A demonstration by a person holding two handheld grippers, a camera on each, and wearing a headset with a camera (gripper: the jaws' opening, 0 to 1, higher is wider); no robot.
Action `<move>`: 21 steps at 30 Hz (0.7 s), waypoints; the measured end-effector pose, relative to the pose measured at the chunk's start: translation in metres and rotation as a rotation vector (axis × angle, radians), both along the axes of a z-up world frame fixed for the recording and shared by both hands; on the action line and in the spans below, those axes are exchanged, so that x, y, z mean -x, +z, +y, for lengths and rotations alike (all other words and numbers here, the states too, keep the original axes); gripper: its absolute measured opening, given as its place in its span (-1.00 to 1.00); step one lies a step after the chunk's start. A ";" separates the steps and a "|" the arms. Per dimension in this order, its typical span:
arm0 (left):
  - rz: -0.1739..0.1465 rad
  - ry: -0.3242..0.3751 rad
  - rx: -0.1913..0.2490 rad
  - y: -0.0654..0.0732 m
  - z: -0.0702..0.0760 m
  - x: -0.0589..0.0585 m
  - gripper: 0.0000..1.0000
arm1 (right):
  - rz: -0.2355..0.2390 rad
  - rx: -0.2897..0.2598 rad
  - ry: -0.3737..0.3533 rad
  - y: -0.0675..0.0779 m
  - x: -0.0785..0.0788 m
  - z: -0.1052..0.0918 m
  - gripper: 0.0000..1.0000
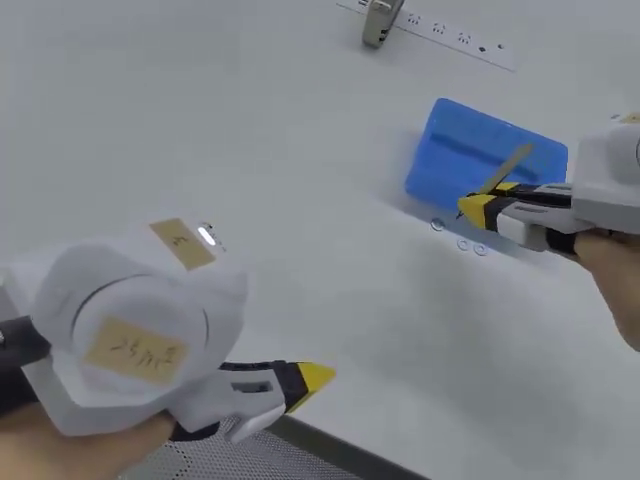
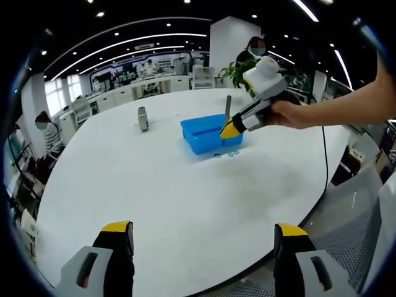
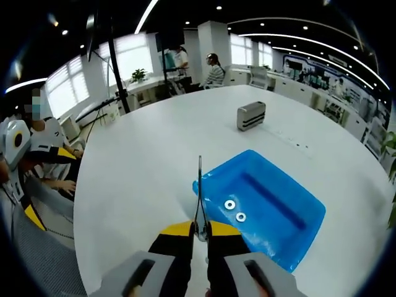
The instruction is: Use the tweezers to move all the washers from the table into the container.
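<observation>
Jaws of the right gripper (image 3: 199,230) are clamped on the tweezers (image 3: 200,185), whose long axis points ahead over the blue container (image 3: 278,210). Three washers (image 1: 463,243) lie on the table (image 1: 300,150) just beside its wall, close to the tweezer tips. Two more washers (image 3: 229,204) sit on the blue. Well away hangs the left gripper (image 2: 202,234), jaws apart (handwriting on its yellow labels (image 1: 135,352) is unreadable).
</observation>
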State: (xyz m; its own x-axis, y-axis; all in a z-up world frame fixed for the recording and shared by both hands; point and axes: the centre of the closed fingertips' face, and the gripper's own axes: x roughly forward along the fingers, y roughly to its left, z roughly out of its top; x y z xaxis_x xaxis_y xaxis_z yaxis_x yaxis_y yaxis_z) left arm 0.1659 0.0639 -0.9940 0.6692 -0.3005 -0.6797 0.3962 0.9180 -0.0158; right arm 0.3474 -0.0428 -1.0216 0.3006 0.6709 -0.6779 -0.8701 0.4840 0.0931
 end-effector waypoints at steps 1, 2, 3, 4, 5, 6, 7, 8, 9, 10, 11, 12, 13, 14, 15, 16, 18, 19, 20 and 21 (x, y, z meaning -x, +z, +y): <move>0.001 0.000 0.001 0.000 0.000 0.000 0.92 | -0.002 -0.004 0.001 -0.002 0.000 0.002 -0.92; 0.002 0.000 0.001 -0.001 -0.001 0.000 0.92 | 0.001 -0.005 0.005 -0.003 0.000 0.004 -0.91; 0.004 0.000 -0.001 -0.001 -0.001 0.000 0.92 | 0.002 -0.005 0.007 -0.006 0.001 0.005 -0.91; 0.006 -0.001 -0.002 -0.002 -0.001 0.001 0.92 | -0.001 -0.006 0.009 -0.007 0.001 0.006 -0.91; 0.009 0.000 -0.001 -0.002 -0.001 0.001 0.92 | -0.004 -0.007 0.011 -0.008 0.001 0.007 -0.91; 0.011 0.001 -0.001 -0.003 -0.001 0.002 0.92 | -0.003 -0.010 0.011 -0.010 0.001 0.008 -0.91; 0.015 0.001 -0.001 -0.004 -0.001 0.002 0.92 | -0.003 -0.012 0.009 -0.011 0.000 0.008 -0.91; 0.017 0.001 -0.002 -0.004 -0.001 0.002 0.92 | -0.002 -0.013 0.007 -0.013 0.000 0.008 -0.91; 0.018 0.001 -0.003 -0.004 -0.001 0.003 0.92 | 0.003 -0.013 0.006 -0.015 0.000 0.008 -0.91; 0.019 0.001 -0.003 -0.005 -0.001 0.003 0.92 | 0.007 -0.012 0.004 -0.018 0.000 0.008 -0.91; 0.020 0.001 -0.003 -0.005 -0.001 0.003 0.92 | 0.005 -0.011 0.002 -0.019 -0.001 0.008 -0.91; 0.022 0.002 -0.003 -0.005 -0.001 0.003 0.92 | 0.002 -0.008 0.001 -0.020 -0.001 0.008 -0.91; 0.023 0.003 -0.004 -0.006 0.000 0.003 0.92 | 0.000 -0.005 0.001 -0.022 -0.002 0.008 -0.91; 0.024 0.004 -0.004 -0.006 0.000 0.003 0.92 | 0.000 -0.005 -0.001 -0.023 -0.002 0.008 -0.91; 0.024 0.004 -0.004 -0.006 0.000 0.003 0.92 | 0.002 -0.007 -0.003 -0.025 -0.002 0.009 -0.91; 0.024 0.005 -0.004 -0.006 0.000 0.003 0.92 | 0.002 -0.006 -0.003 -0.026 -0.002 0.009 -0.91; 0.025 0.004 -0.003 -0.006 0.000 0.003 0.92 | 0.003 0.002 -0.003 -0.029 -0.002 0.008 -0.91; 0.026 0.004 -0.003 -0.006 0.000 0.003 0.92 | 0.002 0.006 -0.002 -0.030 -0.002 0.008 -0.91; 0.027 0.003 -0.004 -0.007 0.000 0.003 0.92 | 0.000 0.012 -0.002 -0.031 -0.002 0.008 -0.91; 0.028 0.003 -0.005 -0.007 0.000 0.003 0.92 | -0.009 0.016 0.000 -0.032 -0.002 0.007 -0.90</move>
